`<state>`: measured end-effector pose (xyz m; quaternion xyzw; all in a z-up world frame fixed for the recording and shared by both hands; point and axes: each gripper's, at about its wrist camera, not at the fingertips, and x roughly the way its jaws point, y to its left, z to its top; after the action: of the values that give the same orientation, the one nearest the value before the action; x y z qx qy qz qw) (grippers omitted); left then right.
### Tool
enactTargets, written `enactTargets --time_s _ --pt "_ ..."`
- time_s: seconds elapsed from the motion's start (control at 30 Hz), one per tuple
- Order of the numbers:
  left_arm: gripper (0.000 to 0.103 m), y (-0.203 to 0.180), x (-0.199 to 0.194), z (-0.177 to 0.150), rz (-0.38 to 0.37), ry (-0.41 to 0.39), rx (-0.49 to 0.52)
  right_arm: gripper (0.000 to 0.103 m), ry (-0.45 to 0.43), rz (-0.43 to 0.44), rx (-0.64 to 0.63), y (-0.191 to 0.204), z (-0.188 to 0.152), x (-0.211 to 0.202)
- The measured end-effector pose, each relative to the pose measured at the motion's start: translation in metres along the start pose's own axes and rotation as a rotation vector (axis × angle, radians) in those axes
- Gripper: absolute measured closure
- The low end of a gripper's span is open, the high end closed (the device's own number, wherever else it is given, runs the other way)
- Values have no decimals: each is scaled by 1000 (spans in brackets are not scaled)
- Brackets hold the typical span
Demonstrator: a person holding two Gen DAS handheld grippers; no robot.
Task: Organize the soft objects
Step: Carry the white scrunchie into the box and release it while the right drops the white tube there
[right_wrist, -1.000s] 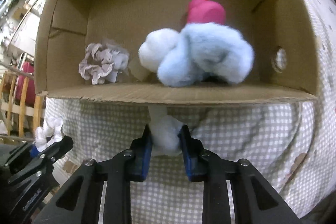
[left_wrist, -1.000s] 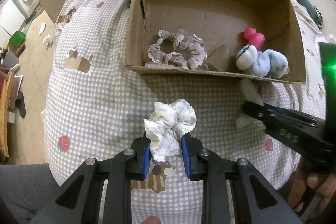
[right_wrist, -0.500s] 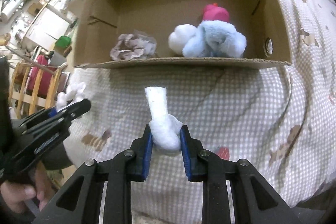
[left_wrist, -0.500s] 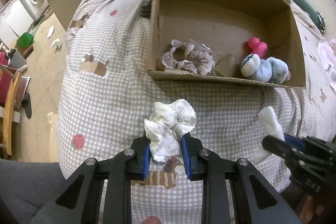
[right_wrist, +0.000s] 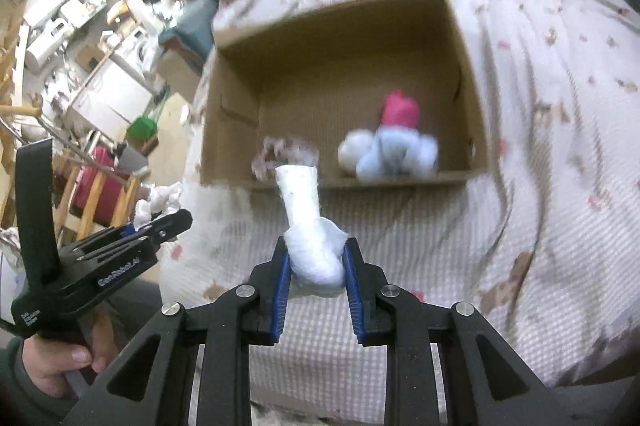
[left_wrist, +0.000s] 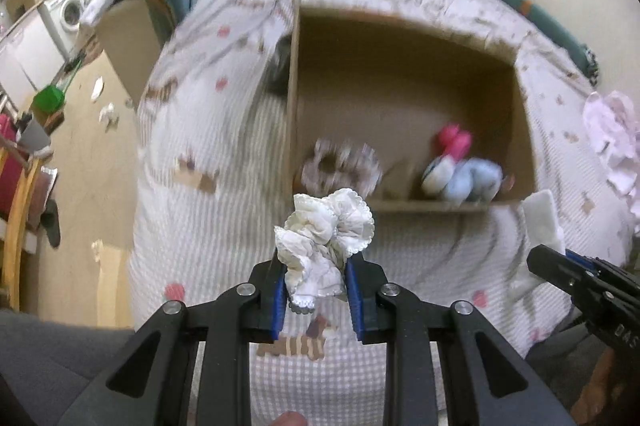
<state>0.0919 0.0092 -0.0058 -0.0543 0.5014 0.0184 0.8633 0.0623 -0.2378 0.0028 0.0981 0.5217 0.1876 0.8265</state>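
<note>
Left tongs (left_wrist: 316,290) clenched on a white ruffled fabric scrunchie (left_wrist: 326,238), pinched low at its bottom folds; most of the frill stands free above the blue pads. Right tongs (right_wrist: 316,286) clenched on a white fuzzy sock (right_wrist: 310,238), bunched at the toe end, with the cuff standing up unsupported. Both items are held in the air above the checked grey-white bedspread (left_wrist: 208,194), short of the open brown cardboard box (left_wrist: 404,66) that sits on the bed.

Risks, my read:
- Both grips are on compressible fabric with no hard edge. A quick swing could let the scrunchie slip out.
- The sock's free cuff sits around the level of the box's near wall in the right wrist view. If it snags on the way in, it could drag the sock out or leave it draped over the edge.
- The two tongs are near each other, so they could clash if both go for the box at once.
- Heavy motion blur, so box-edge alignment is hard to judge.

Already in the box: a beige lace-trimmed scrunchie (left_wrist: 340,166) on the left, and a fluffy pale-blue and white plush (right_wrist: 394,154) with a pink rounded toy (right_wrist: 400,110) behind it on the right. The box is corrugated and stiff-walled, and it sits on soft, uneven bedding, so a bump could shift it.
</note>
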Motion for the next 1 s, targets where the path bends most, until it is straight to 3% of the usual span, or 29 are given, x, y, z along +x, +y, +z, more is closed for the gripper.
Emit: enactTargets --time_s 0.3,0.6,1.0 --pt "80 -11 -34 62 -39 -114 26 76 -143 19 -8 2 57 -38" --pt "80 -21 -11 99 -46 -123 48 76 -219 19 -20 0 105 -29" --pt "80 -29 64 96 -41 -72 80 76 -149 -42 22 -31 104 42"
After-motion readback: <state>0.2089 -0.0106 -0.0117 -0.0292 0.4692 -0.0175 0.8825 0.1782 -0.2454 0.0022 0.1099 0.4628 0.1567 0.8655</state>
